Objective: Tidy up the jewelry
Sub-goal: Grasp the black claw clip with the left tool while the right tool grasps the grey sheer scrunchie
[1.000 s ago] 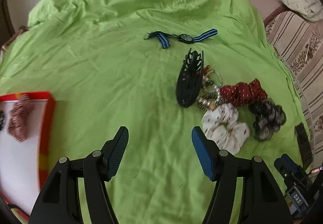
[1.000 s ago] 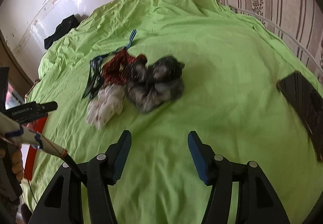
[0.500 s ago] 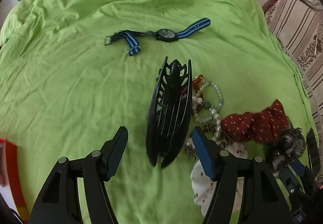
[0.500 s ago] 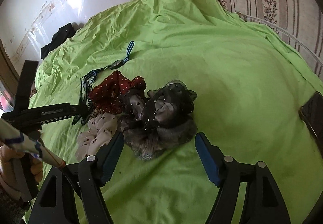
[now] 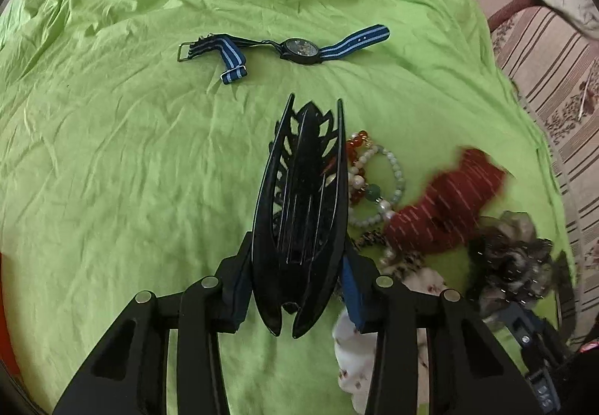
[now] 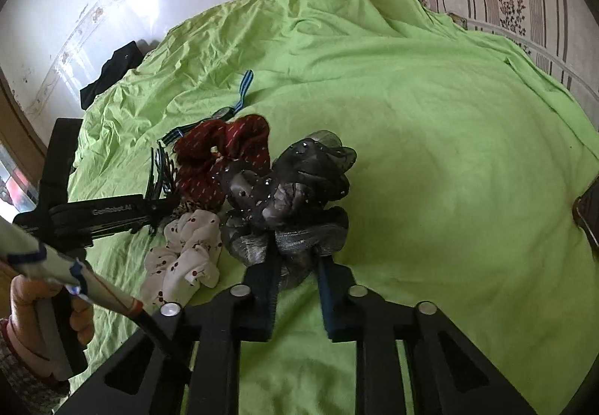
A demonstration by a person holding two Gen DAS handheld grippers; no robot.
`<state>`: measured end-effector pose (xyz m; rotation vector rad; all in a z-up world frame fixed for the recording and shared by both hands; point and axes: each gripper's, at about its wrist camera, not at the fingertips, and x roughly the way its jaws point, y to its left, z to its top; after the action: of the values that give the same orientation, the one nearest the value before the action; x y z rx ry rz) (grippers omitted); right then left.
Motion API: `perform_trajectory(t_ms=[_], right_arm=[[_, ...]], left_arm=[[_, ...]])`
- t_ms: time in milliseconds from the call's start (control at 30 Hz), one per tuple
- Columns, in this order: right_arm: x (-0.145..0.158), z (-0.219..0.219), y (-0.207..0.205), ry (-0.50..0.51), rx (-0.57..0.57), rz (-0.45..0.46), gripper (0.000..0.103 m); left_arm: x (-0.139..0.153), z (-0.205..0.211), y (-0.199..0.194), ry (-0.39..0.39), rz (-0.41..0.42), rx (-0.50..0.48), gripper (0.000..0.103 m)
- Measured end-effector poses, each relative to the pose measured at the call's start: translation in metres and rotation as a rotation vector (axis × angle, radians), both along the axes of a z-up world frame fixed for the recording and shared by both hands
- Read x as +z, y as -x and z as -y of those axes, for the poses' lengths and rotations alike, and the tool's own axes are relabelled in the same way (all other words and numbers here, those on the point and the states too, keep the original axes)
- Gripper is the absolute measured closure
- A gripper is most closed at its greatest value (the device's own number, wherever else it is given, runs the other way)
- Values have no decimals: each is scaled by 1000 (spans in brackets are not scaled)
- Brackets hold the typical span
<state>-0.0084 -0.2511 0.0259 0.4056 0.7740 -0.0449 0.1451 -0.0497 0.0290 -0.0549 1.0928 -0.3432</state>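
Left wrist view: close over the green sheet [image 5: 112, 153], facing the far wall. Right wrist view: low, angled left. Shared: red scrunchie [image 5: 445, 205] [image 6: 221, 156], striped watch [image 5: 299, 50] [image 6: 224, 111].

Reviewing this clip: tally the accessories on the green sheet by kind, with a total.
Scrunchies: 3 (red scrunchie, white scrunchie, grey scrunchie)
Black hair claw: 1
Watch: 1
Beaded bracelets: a tangled pile, number unclear, counted as 1
Total: 6

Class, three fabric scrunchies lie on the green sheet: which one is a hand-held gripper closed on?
The dark grey sequinned scrunchie: the right hand-held gripper pinches its edge. The red dotted scrunchie and white cherry-print scrunchie lie ungripped.
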Motion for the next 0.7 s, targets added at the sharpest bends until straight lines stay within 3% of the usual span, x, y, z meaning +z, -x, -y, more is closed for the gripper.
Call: perform_trajectory(t_ms=[333,700], right_arm=[[10,0,18,-11,-42,20,94],[58,-30,69,-22,-19,69,95]], left_arm=[[48,-20,49,84,46,-22,63],[89,-93,130,146,80,28,63]])
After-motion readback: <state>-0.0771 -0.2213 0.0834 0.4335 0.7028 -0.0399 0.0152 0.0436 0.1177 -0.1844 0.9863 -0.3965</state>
